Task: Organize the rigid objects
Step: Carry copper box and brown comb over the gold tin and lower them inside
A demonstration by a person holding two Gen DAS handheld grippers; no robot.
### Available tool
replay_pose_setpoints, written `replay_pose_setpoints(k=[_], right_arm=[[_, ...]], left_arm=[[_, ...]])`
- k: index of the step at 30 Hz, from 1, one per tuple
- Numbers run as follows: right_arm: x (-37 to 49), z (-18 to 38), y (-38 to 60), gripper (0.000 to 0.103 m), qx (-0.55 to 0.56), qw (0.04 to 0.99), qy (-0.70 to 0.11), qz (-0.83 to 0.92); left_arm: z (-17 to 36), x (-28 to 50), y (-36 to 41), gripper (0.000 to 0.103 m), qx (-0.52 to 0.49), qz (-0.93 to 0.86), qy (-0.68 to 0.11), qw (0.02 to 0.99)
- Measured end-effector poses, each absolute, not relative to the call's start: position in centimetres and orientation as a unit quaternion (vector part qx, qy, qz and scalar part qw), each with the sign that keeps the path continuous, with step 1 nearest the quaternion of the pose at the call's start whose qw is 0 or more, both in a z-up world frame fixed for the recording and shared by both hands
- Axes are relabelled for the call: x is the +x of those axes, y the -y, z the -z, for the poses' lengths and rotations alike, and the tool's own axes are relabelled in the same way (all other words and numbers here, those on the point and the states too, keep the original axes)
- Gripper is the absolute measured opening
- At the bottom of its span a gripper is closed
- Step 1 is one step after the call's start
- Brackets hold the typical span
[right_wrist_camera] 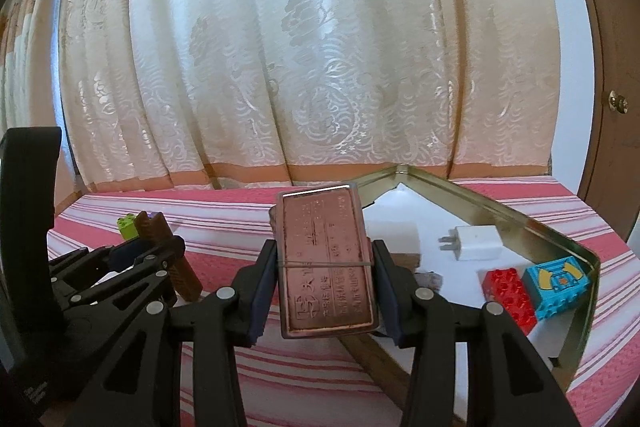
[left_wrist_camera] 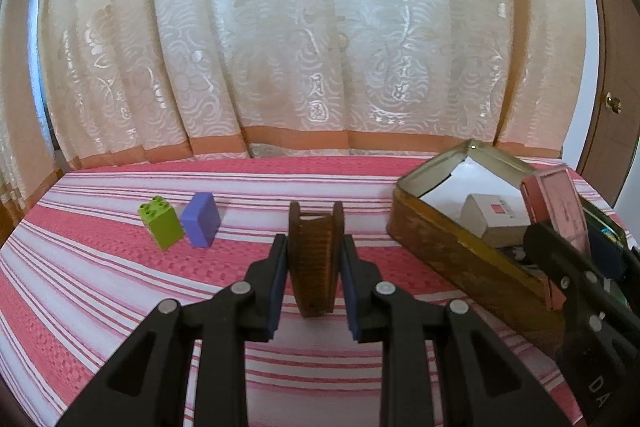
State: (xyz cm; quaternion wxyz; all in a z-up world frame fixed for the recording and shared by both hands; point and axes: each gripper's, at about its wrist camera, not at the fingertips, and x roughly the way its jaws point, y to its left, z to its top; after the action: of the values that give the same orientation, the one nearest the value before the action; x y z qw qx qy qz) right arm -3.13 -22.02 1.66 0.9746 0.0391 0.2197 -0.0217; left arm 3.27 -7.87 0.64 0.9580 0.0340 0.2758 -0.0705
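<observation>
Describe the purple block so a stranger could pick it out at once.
On the pink striped cloth, look left, away from the open tin. Two small blocks stand side by side there. The purple block is the right one: smooth and leaning, while its green neighbour has studs on top.

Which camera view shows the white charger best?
The right wrist view: the white charger lies in full sight inside the metal tin, prongs visible. In the left wrist view I cannot make it out; the tin's wall hides much of the inside.
</observation>
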Motion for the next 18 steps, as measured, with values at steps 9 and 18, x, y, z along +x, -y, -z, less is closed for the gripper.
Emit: replay_pose_setpoints(k=[9,18], right_arm=[[-4.2,-1.9,24.1,0.049,0.038,0.976,-0.212,0.033],[-5.2,-2.2,26.5,0.049,0.044,0.976,-0.207,0.045]], left_arm=[[-0.7,2.2,10.7,0.024,0.041,0.088,-0.273,0.957],[-0.8,1.4,13.1,0.024,0.047,0.099,-0.269,0.957]])
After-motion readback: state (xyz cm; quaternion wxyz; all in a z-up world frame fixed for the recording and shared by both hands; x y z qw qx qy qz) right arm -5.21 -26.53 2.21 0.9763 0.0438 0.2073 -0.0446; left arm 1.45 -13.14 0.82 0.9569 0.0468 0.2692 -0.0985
